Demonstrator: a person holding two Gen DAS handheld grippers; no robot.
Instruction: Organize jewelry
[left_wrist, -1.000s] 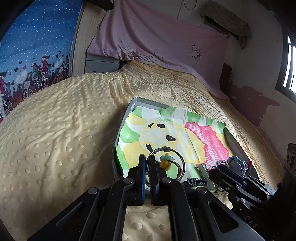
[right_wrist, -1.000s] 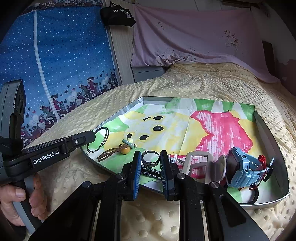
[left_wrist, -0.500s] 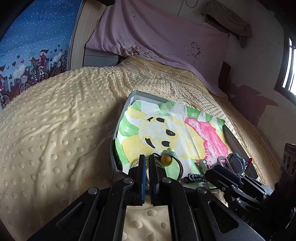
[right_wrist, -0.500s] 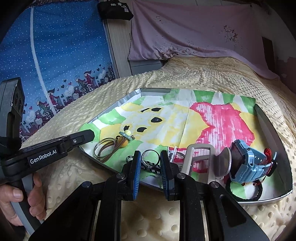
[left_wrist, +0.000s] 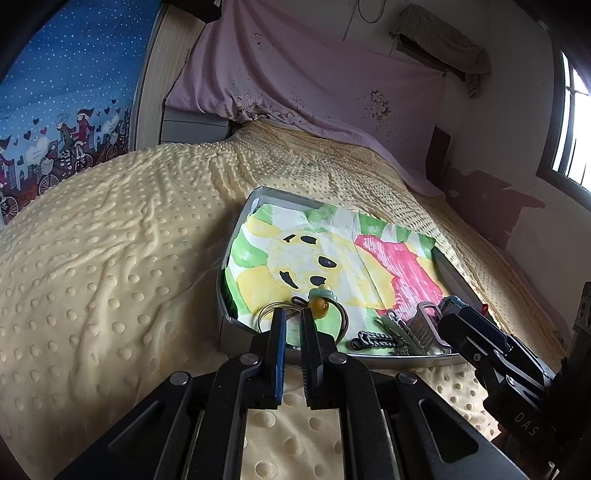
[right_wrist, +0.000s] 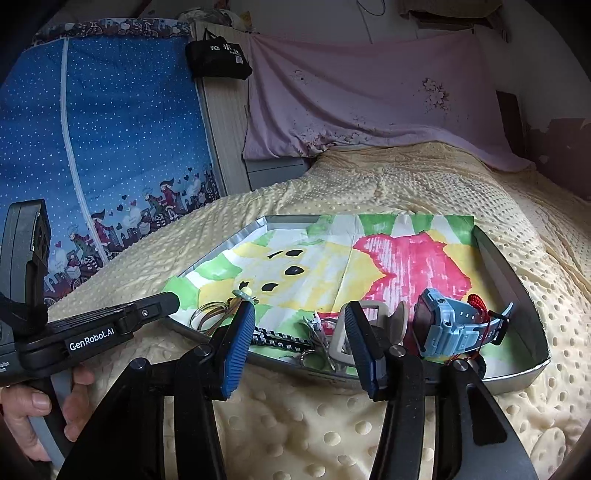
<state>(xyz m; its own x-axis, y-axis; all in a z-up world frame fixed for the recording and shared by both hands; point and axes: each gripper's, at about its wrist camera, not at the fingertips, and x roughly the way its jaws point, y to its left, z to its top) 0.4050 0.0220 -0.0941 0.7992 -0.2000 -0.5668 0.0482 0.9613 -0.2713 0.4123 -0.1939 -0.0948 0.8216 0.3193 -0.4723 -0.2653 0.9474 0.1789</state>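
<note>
A silver tray (right_wrist: 517, 266) lined with a coloured drawing lies on the yellow bedspread. Thin bangles (left_wrist: 341, 321) with an amber bead pendant (left_wrist: 319, 304) rest in its near left corner. My left gripper (left_wrist: 293, 317) sits right at them, its jaws opening to a narrow gap, with the bangle wire passing by the tips. My right gripper (right_wrist: 299, 314) hovers over the tray's near edge; its jaws are opening wide and press on nothing. A dark chain (right_wrist: 273, 338) and small rings (right_wrist: 314, 332) lie between its fingers. A blue watch (right_wrist: 450, 328) lies to the right.
A white square buckle (right_wrist: 369, 308) and a red charm (right_wrist: 476, 301) lie near the watch. A person's hand (right_wrist: 22, 410) holds the left gripper's handle. A pink sheet (left_wrist: 314, 85) hangs at the head of the bed and a blue curtain (right_wrist: 110, 147) on the left.
My left gripper brought the bangles down into the tray's near left corner and its jaws parted slightly. My right gripper's jaws spread wide, leaving the chain lying in the tray.
</note>
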